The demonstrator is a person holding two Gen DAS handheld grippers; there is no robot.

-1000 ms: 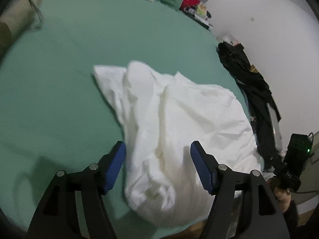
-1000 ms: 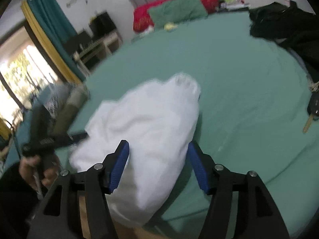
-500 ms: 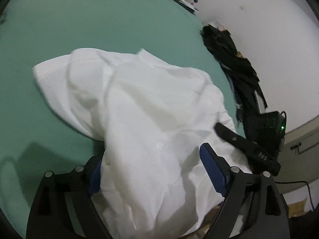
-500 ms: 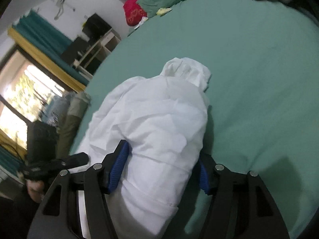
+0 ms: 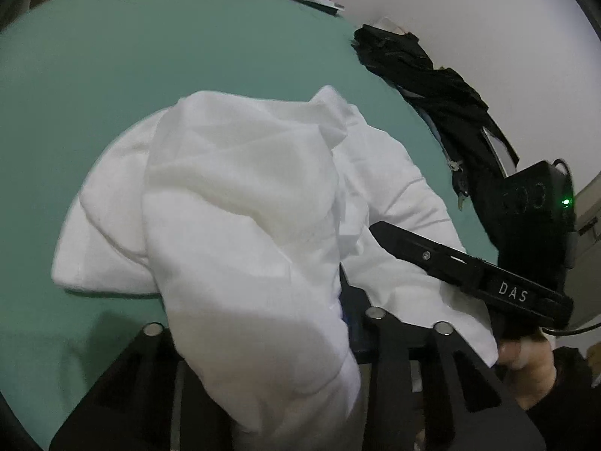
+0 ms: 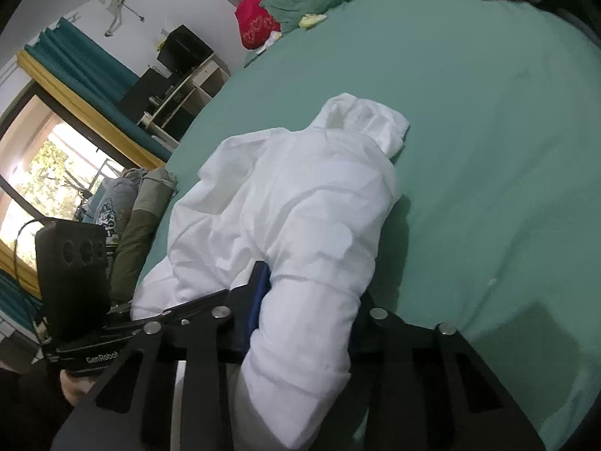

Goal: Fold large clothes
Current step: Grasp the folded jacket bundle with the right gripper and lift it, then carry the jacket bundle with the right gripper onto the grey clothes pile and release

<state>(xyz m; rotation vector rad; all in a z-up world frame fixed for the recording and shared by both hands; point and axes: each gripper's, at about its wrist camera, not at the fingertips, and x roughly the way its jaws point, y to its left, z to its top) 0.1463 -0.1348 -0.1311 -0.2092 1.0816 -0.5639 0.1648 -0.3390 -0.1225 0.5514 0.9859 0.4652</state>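
On the green bed sheet (image 5: 112, 75), which fills most of the room between a white wall and a teal-curtained window (image 6: 41, 173), lies a white garment (image 5: 233, 203), bunched and creased, near the sheet's front edge. The left gripper (image 5: 263, 323) is closing with a thick fold of that cloth between its jaws; the right gripper (image 6: 304, 315) is closing round another roll of it. Only the left wrist view shows the black clothes (image 5: 432, 90) beyond the garment by the wall; only the right shows red and green pillows (image 6: 296, 3) and shelves.
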